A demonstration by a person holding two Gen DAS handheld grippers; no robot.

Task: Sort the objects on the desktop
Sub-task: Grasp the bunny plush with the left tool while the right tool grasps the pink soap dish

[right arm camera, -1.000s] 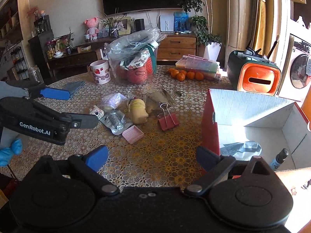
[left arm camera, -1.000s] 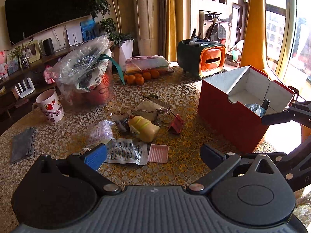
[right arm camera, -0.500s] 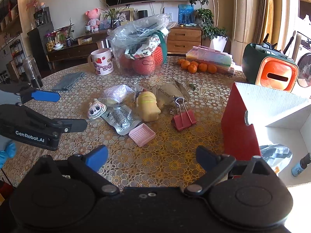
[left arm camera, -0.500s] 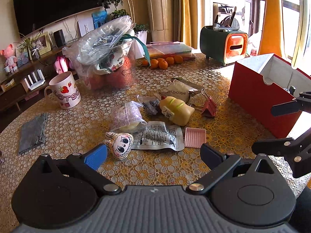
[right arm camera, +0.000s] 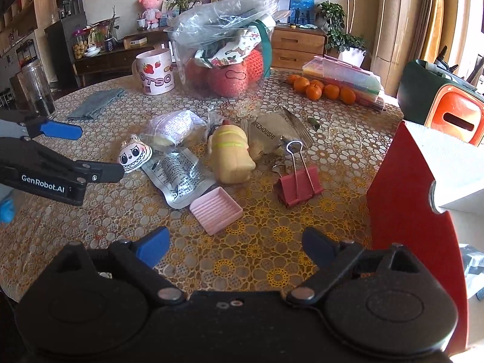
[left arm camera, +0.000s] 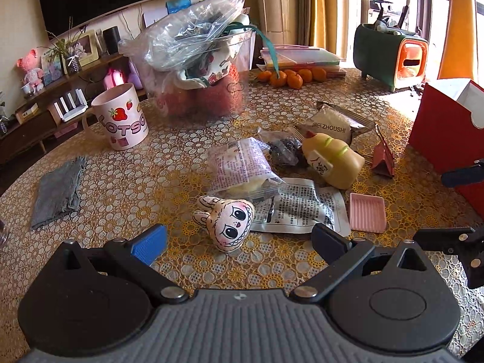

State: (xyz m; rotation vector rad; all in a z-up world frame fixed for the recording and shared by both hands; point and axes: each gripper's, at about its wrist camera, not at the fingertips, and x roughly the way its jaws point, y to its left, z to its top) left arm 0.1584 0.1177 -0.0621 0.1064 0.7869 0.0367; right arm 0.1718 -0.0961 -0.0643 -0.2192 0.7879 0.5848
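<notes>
A white bunny-face plush [left arm camera: 225,222] lies on the lace tablecloth just ahead of my left gripper [left arm camera: 239,242], which is open around empty air. Behind it are a printed foil sachet [left arm camera: 299,210], a pink ribbed dish [left arm camera: 367,211], a yellow squishy bottle toy [left arm camera: 332,163] and a pink binder clip [left arm camera: 383,158]. My right gripper [right arm camera: 236,246] is open, its jaws closing slightly with nothing between them. The pink dish [right arm camera: 216,210] lies just beyond its fingertips. The left gripper [right arm camera: 87,151] shows at the left, beside the plush [right arm camera: 134,157]. A red box [right arm camera: 405,211] stands at the right.
A strawberry mug [left arm camera: 122,121], a clear tub stuffed with a plastic bag [left arm camera: 199,69], tangerines [left arm camera: 287,77] and a green-orange organizer [left arm camera: 390,54] line the far side. A grey cloth [left arm camera: 57,192] lies left; a glass jar [right arm camera: 37,90] stands at the table's left edge.
Both grippers have come down and forward toward the pile of small items. The plush has come into view ahead of the left fingers. The right jaws have narrowed a little.
</notes>
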